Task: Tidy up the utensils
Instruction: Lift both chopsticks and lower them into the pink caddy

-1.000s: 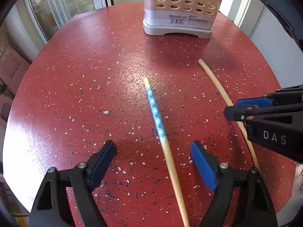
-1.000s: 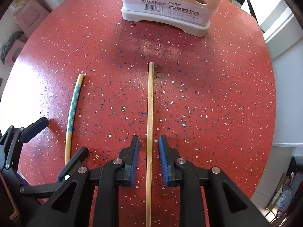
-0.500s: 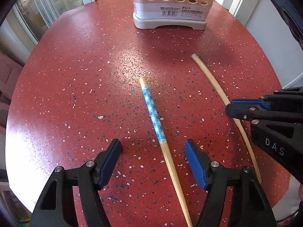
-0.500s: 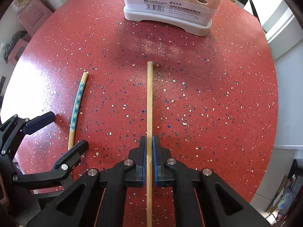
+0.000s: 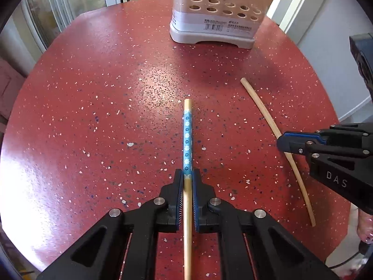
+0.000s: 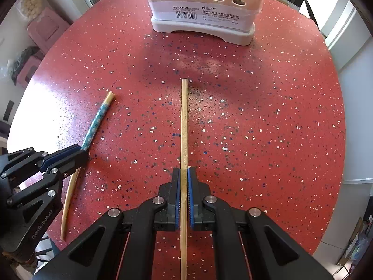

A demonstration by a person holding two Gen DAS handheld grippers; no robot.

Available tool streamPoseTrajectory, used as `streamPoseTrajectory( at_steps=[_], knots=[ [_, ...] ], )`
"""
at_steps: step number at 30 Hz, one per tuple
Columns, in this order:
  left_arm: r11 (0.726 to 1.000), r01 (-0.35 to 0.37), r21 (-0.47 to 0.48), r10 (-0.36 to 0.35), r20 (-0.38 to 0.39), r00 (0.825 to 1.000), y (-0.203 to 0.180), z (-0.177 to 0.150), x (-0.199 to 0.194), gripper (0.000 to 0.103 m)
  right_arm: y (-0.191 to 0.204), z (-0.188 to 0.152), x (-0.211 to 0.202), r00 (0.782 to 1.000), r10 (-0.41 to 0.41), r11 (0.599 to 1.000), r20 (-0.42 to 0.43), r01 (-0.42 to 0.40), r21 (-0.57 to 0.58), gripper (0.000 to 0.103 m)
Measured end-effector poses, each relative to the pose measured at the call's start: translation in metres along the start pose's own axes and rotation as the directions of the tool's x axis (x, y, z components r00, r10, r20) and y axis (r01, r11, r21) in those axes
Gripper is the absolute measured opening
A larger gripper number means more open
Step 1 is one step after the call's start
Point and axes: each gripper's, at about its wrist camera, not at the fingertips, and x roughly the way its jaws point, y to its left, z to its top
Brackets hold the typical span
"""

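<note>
Now we have both grippers pointed steeply down at the red speckled table [image 5: 93,98]. Our left gripper [image 5: 187,182] has just been closing, and its blue pads now press on the chopstick with the blue flowered band [image 5: 187,140], one pad on each side, right where the band gives way to bare wood. That chopstick runs straight away from us between the jaws, its far tip pointing towards the utensil holder [image 5: 216,23].

Our right gripper [image 6: 184,179] is clamped on the plain wooden chopstick [image 6: 184,121], the pads tight against both sides of it at about the middle of its length. This stick too points away from us towards the holder, which stands at the far edge of the table, well apart from both sticks. We cannot tell whether either chopstick is lifted off the table or lies on it.

From the left wrist view, the plain chopstick slants off to the right, with the right gripper crossing it. The holder is a pale, perforated box with rows of round holes and a barcode label on its front.
</note>
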Motion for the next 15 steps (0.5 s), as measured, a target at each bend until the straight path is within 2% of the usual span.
streamPoseTrajectory(
  at_steps=[8,15],
  knots=[
    [1.000,-0.014,0.009,0.013,0.089,0.996,-0.008,-0.021,-0.014,0.036,-0.014,-0.013,-0.009,0.998,0.048,0.998,0.042,-0.050,0.042,0.006],
    [1.000,0.000,0.015,-0.003,0.193,0.981,-0.013,-0.019,-0.039,0.036,-0.032,-0.026,-0.030,0.986,0.103,0.992,0.131,-0.110,0.053,0.006]
  ],
)
